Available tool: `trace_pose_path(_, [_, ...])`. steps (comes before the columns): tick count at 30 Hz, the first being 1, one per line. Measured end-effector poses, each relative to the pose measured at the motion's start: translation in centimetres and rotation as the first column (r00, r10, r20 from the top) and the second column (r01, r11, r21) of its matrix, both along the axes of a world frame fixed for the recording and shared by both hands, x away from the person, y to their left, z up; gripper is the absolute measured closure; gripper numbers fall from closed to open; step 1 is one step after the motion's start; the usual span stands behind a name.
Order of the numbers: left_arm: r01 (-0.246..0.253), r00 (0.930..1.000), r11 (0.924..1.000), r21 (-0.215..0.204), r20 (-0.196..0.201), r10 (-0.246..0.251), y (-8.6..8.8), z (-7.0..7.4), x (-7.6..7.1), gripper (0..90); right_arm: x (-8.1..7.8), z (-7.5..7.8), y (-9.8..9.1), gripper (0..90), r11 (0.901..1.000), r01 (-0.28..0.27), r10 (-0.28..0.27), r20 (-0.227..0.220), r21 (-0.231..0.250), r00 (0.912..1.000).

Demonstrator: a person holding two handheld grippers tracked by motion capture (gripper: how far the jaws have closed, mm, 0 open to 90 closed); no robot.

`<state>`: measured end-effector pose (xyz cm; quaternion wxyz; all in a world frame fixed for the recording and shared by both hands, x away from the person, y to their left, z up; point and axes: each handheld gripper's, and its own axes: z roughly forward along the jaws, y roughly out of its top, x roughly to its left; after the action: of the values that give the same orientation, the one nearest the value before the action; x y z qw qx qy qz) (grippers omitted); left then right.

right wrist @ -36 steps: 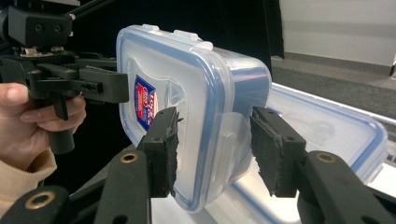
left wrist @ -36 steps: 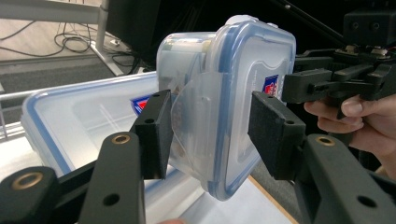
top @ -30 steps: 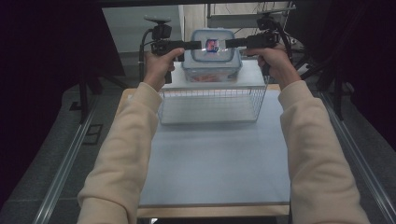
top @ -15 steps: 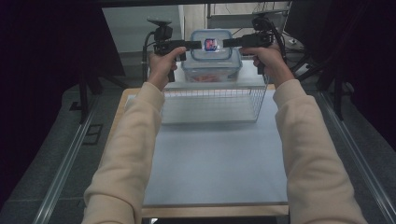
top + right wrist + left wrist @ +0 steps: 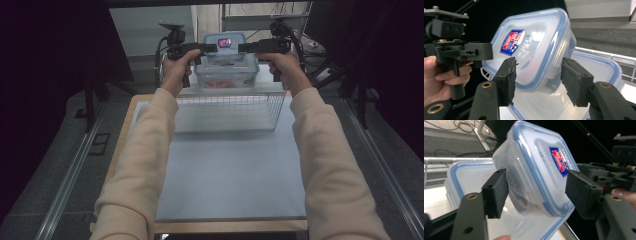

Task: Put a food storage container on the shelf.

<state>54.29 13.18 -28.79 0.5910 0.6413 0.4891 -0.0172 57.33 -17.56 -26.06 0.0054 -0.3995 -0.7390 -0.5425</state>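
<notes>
The clear plastic food box with a blue-rimmed lid and a red-and-blue label point(image 5: 226, 46) sits tilted on top of a second, larger clear plastic box with a blue-rimmed lid point(image 5: 227, 75), at the far end of the bench past the white wire basket point(image 5: 227, 111); the left hand-held gripper point(image 5: 536, 192) straddles the upper box's near edge, its jaws having just been opening, one pad at the side wall and the other standing off the lid rim; the right hand-held gripper point(image 5: 537, 80) brackets the opposite edge, jaws apart, with a gap on either side of the rim; the pale grey bench point(image 5: 230, 180) lies bare in front of the basket, between the cream sleeves.
</notes>
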Motion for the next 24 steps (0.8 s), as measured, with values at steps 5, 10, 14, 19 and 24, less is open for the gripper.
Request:
trace_pose_path(5, [-0.002, 1.0000, 0.9998, -0.019, 0.003, 0.002, 0.2, -0.3, -0.3, 31.8, -0.3, 0.1, -0.5, 44.6, 0.9999, 0.010, -0.010, 0.002, 0.008, 0.9999])
trace_pose_path(10, [-0.026, 0.9995, 0.9993, -0.028, 0.018, 0.026, 0.9, -0.3, -0.7, 26.8, -0.9, 0.1, -0.7, 44.0, 1.0000, 0.007, -0.007, 0.015, 0.004, 0.9999])
trace_pose_path(14, [-0.031, 0.9987, 0.9995, -0.005, 0.041, 0.031, 1.3, 0.0, -1.6, 27.7, -1.3, 0.3, -1.2, 43.5, 0.9995, 0.025, -0.025, 0.033, 0.021, 0.9991])
trace_pose_path(19, [-0.048, 0.9946, 0.9985, 0.028, 0.094, 0.045, 1.8, 0.1, -3.6, 43.5, -2.0, 0.5, -2.0, 43.1, 0.9987, 0.048, -0.048, 0.045, 0.019, 0.9978])
trace_pose_path(24, [-0.026, 0.9942, 0.9955, 0.091, 0.106, 0.017, 1.5, -0.5, -4.9, 72.5, -3.0, 0.3, -2.4, 41.8, 0.9977, 0.067, -0.067, 0.047, 0.009, 0.9966])
